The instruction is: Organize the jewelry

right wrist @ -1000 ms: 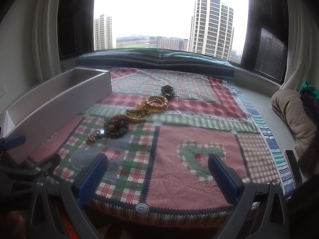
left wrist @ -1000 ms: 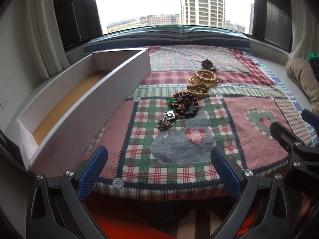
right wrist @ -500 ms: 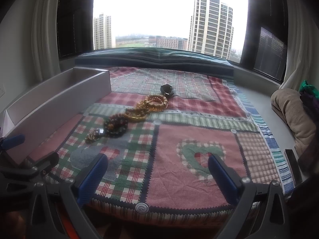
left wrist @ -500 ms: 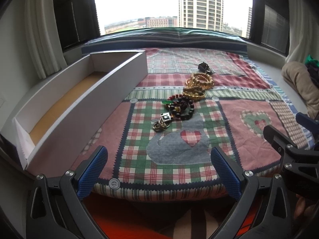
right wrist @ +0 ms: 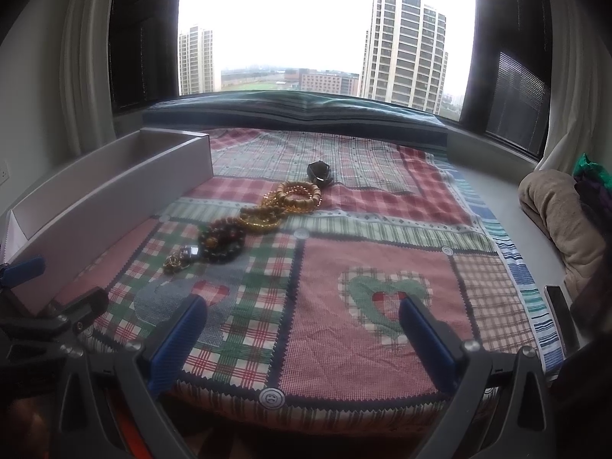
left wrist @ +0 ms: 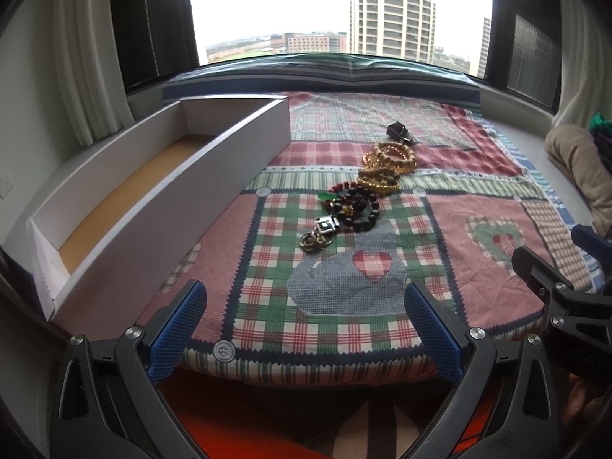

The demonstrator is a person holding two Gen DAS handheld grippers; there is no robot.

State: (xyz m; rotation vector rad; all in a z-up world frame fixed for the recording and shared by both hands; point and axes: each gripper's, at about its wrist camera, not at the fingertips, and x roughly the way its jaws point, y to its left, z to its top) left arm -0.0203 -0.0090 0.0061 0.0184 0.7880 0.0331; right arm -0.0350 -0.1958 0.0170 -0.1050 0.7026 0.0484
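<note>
Left wrist view has the left tongs (left wrist: 304, 325) low at the near edge of the quilt (left wrist: 478, 229), blue ribbed pads spread wide with nothing between them. Right tongs (right wrist: 302, 338) in the right wrist view stand the same way, apart and empty, over the quilt's near hem; each view catches only a black arm and a blue tip of the other tool at its side edge.

Jewelry lies in a slanting line near the middle of the quilt, well ahead of both tongs. Nearest is a small metal chain (left wrist: 319, 235) of linked rings with a square clasp, touching a pile of dark round beads (left wrist: 354, 208) with a green bit whose form is hard to make out. Beyond, overlapping gold and tan bangles (left wrist: 388, 166) stack up, and a small dark item (left wrist: 397, 130) past them is too small to identify.

A long white box (left wrist: 160, 199), open-topped with a brown floor, sits along the quilt's left edge; the right wrist view hides its inside. Patchwork plaid with hearts stays bare to the right of the jewelry. A tan bundle (right wrist: 554, 214) is cut off at the right edge, a striped cushion (right wrist: 298, 109) under the window
</note>
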